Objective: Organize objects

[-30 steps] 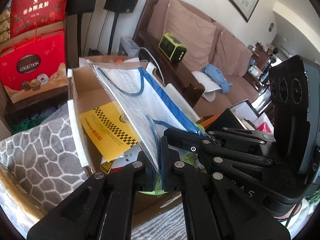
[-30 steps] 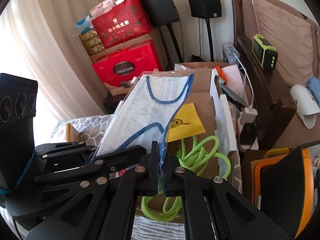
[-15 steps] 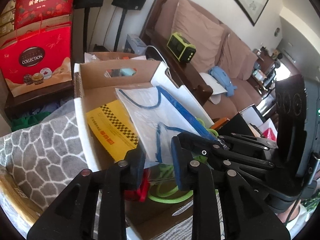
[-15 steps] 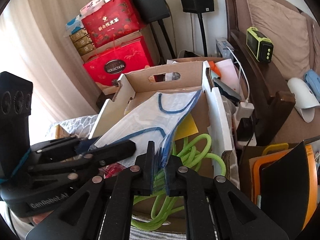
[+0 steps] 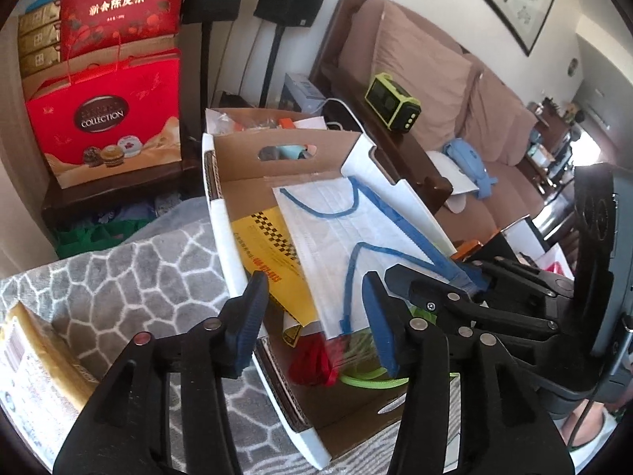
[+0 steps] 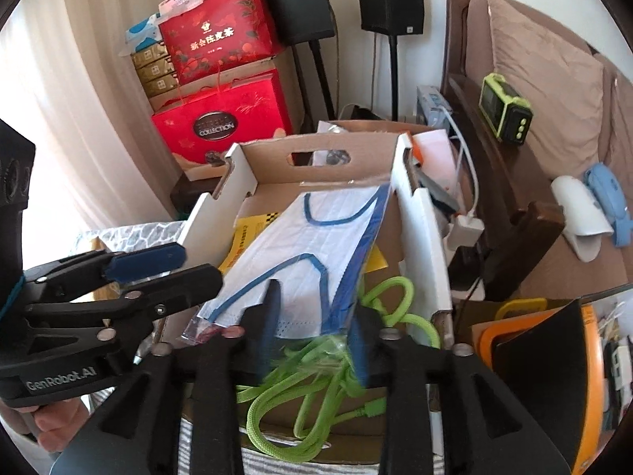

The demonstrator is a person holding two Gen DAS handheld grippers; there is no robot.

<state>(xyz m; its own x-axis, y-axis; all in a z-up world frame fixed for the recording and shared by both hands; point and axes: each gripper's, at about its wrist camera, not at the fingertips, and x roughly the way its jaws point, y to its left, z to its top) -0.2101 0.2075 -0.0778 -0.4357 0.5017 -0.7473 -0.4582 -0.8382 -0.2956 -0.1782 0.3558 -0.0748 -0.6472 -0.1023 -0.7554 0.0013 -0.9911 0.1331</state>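
Note:
A clear packet of white face masks with blue straps [image 5: 348, 245] lies inside an open cardboard box [image 5: 225, 213], on a yellow leaflet [image 5: 273, 261] and a green cord [image 6: 300, 392]. It also shows in the right wrist view [image 6: 300, 261], with the box [image 6: 427, 237] around it. My left gripper [image 5: 314, 320] is open just above the packet's near end, and it shows at the left in the right wrist view [image 6: 174, 265]. My right gripper [image 6: 314, 328] is open, with its fingers on either side of the packet's near edge. Neither holds it.
The box stands on a grey patterned cloth [image 5: 118, 273]. Red gift boxes [image 6: 221, 118] and speaker stands [image 6: 389, 39] are behind it. A brown sofa [image 5: 455, 91] with a green device [image 6: 504, 114] is to the right. An orange and black folder [image 6: 546, 356] stands at right.
Both grippers held the mask packet up over the box. It came down into the box; the left gripper opened first, then the right. The packet now lies flat.

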